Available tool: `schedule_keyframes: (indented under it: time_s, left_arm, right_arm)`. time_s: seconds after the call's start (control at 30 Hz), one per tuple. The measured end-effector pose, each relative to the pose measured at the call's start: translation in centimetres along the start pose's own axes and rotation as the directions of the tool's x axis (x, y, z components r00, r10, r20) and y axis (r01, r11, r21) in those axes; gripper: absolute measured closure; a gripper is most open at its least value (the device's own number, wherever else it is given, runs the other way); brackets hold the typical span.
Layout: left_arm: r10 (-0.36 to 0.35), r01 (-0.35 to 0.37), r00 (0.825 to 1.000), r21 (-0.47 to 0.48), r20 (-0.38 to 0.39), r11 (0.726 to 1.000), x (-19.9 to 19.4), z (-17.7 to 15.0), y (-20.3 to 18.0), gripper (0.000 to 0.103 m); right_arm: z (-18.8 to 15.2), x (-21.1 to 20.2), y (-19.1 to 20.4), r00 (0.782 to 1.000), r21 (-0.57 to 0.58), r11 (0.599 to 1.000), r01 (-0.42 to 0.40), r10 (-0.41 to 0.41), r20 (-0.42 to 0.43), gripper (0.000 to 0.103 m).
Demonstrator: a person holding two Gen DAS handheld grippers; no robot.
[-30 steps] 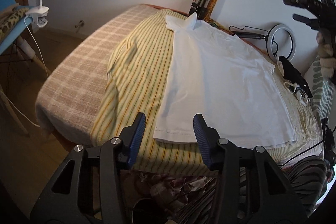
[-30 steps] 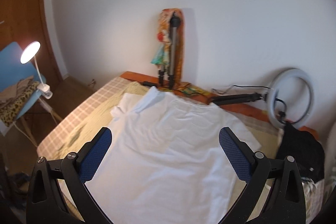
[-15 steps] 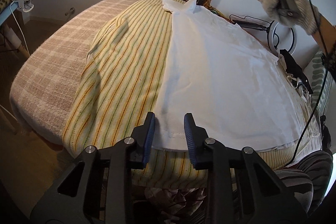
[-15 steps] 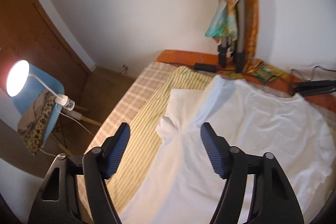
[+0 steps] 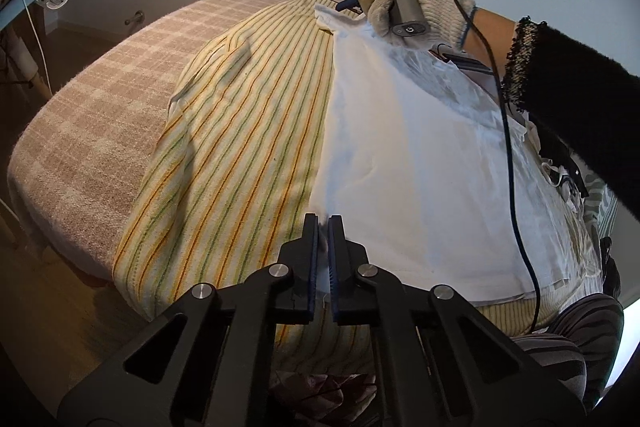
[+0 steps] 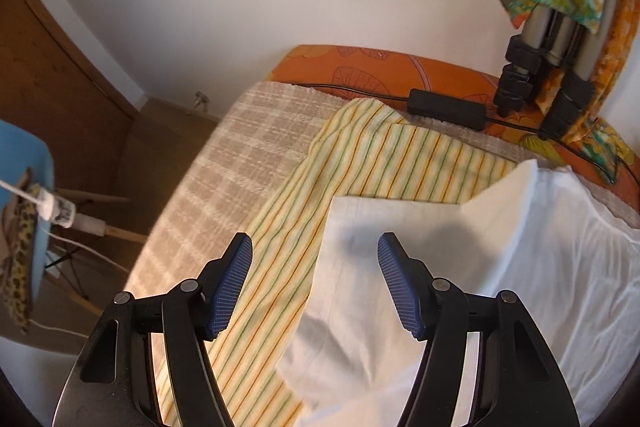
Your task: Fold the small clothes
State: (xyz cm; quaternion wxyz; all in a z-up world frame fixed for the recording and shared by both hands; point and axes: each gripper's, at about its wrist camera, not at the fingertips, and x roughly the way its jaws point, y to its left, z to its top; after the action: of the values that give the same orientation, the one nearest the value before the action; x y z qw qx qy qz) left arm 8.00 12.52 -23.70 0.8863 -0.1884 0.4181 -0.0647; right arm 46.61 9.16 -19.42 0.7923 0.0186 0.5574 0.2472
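A white t-shirt point(image 5: 420, 155) lies flat on a yellow striped towel point(image 5: 240, 147) on the bed. My left gripper point(image 5: 323, 223) is shut on the shirt's near left hem corner. My right gripper point(image 6: 316, 247) is open and hovers just above the shirt's sleeve point(image 6: 360, 267) at the far end; in the left wrist view it shows held in a gloved hand point(image 5: 400, 3) above the shoulder. The shirt's body point(image 6: 560, 287) spreads to the right.
A beige checked cover point(image 5: 100, 115) lies under the towel. An orange headboard cushion point(image 6: 380, 71) with a black power adapter point(image 6: 446, 109) and tripod legs point(image 6: 536, 67) stands at the wall. A blue chair point(image 6: 20, 219) with a clip lamp stands left.
My left gripper closed on the shirt's hem corner. My right gripper moved forward and down over the sleeve at the far end, its jaws narrowing somewhat.
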Motion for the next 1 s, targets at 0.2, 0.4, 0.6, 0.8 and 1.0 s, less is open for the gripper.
schedule_keyframes:
  time_s: [0.2, 0.4, 0.6, 0.8, 1.0]
  left_arm:
    - [-0.022, 0.022, 1.0, -0.022, 0.019, 1.0, -0.7, 0.2, 0.1, 0.103]
    - [-0.035, 0.035, 0.999, -0.015, 0.023, 0.999, -1.2, 0.3, -0.1, 0.103]
    - [-0.015, 0.015, 1.0, -0.002, 0.014, 1.0, -0.6, 0.0, -0.4, 0.063]
    - [0.032, -0.033, 0.999, 0.051, 0.018, 0.998, 0.8, -0.2, -0.5, 0.103]
    - [-0.025, 0.025, 0.998, 0.002, 0.052, 1.0, -0.3, 0.6, 0.0, 0.103]
  right_arm:
    - [0.2, 1.7, 0.3, 0.996, -0.06, 0.995, 0.079, -0.081, -0.028, 0.053]
    - [0.3, 1.7, 0.4, 0.992, -0.095, 0.988, 0.118, -0.123, -0.041, 0.092]
    - [0.4, 1.4, 0.3, 0.992, -0.094, 0.988, 0.12, -0.124, -0.038, 0.099]
    - [1.0, -0.5, 0.8, 0.999, -0.109, 0.994, 0.029, -0.031, -0.015, 0.101]
    - [1.2, -3.5, 0.2, 0.998, -0.133, 0.99, -0.041, 0.045, 0.032, 0.101]
